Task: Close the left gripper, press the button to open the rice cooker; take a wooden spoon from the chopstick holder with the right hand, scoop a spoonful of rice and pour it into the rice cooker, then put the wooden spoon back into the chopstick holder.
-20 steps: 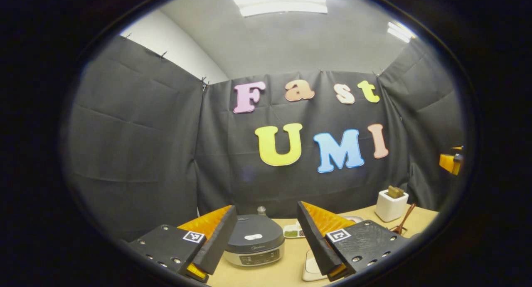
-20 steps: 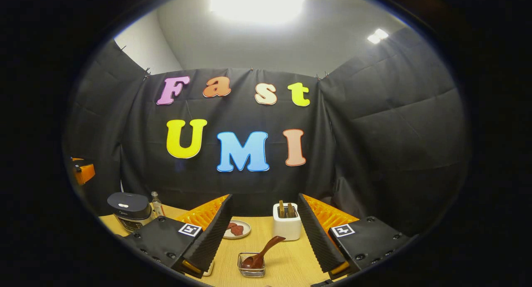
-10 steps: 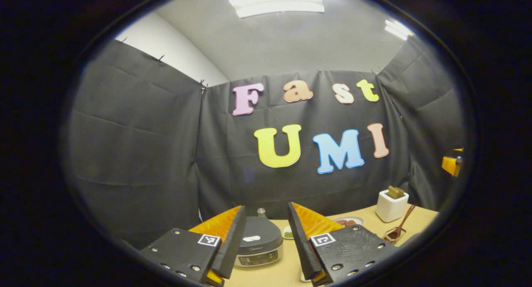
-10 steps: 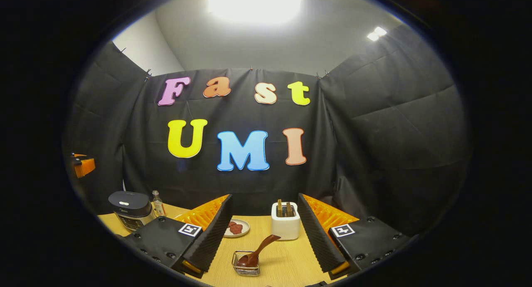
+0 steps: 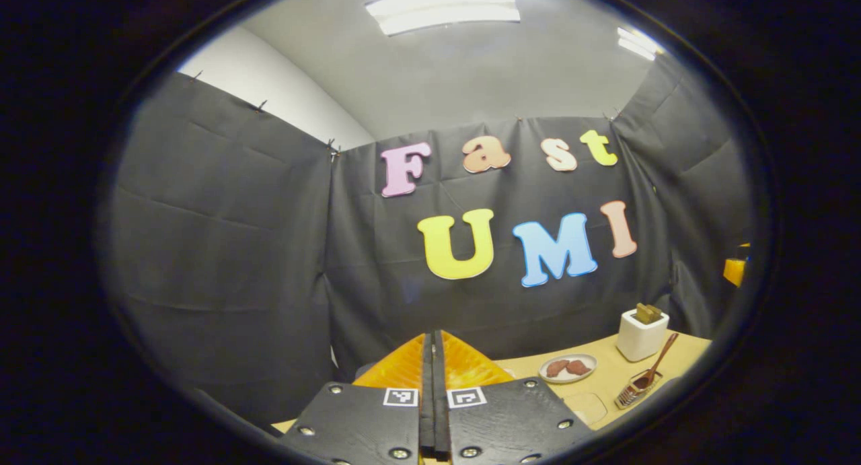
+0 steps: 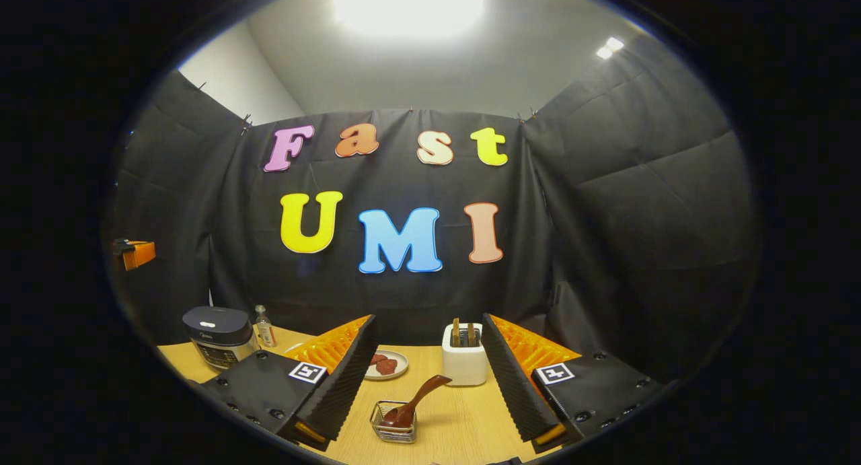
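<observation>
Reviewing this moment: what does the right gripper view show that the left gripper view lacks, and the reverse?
Right gripper view: the rice cooker, lid down, a small bottle beside it, and the right gripper, open. Left gripper view: the left gripper, fingers shut together. Both: plate, white holder, and wooden spoon resting in a small basket.

Bare table (image 6: 457, 418) around spoon (image 6: 417, 401)
</observation>
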A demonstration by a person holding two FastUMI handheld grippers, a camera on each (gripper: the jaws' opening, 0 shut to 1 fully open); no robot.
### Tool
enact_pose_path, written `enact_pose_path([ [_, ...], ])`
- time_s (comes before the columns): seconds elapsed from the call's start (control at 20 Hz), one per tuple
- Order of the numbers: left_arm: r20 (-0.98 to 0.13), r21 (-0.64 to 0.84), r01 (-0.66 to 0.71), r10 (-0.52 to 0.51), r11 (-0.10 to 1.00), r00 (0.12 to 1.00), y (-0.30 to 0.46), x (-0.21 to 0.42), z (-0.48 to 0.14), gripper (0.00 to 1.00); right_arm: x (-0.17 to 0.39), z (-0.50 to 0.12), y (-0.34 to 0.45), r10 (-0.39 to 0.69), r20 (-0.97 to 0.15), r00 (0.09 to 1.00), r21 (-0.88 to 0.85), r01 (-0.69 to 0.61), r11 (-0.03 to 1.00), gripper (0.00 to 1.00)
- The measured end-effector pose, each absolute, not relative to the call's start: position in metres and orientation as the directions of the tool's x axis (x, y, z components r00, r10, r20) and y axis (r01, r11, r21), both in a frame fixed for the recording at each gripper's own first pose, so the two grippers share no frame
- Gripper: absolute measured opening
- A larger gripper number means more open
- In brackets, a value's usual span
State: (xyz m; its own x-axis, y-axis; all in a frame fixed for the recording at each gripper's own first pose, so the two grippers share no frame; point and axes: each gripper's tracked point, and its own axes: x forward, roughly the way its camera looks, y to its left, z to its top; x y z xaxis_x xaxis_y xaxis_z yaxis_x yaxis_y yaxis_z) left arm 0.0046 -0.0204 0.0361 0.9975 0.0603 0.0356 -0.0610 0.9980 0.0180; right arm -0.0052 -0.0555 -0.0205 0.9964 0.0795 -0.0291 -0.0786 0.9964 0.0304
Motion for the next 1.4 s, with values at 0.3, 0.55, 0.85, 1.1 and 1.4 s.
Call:
enact_pose_path([
  [0.3,-0.029,0.003,-0.028,0.028,1.0,0.999,0.002,0.048,0.001,0.01,0.004,-0.021,-0.045,0.037,-0.032,0.999,0.014,-0.037,0.999,0.96],
  [0.55,-0.095,-0.012,0.01,-0.011,1.0,0.995,0.021,0.092,-0.042,0.04,0.011,-0.02,-0.023,-0.005,-0.028,1.0,-0.004,0.005,1.0,0.97],
  [0.85,-0.182,-0.053,0.052,-0.061,0.997,0.981,0.034,0.14,-0.098,0.05,0.023,-0.022,-0.003,-0.056,-0.032,0.998,-0.026,0.056,0.998,0.97],
  [1.1,-0.275,-0.076,0.082,-0.1,0.994,0.956,0.033,0.169,-0.16,0.01,0.03,-0.028,0.006,-0.097,-0.055,0.994,-0.045,0.094,0.995,0.97],
  [1.4,-0.379,-0.102,0.096,-0.128,0.99,0.917,0.025,0.181,-0.223,0.01,0.034,-0.029,0.012,-0.127,-0.064,0.99,-0.074,0.122,0.99,0.97],
])
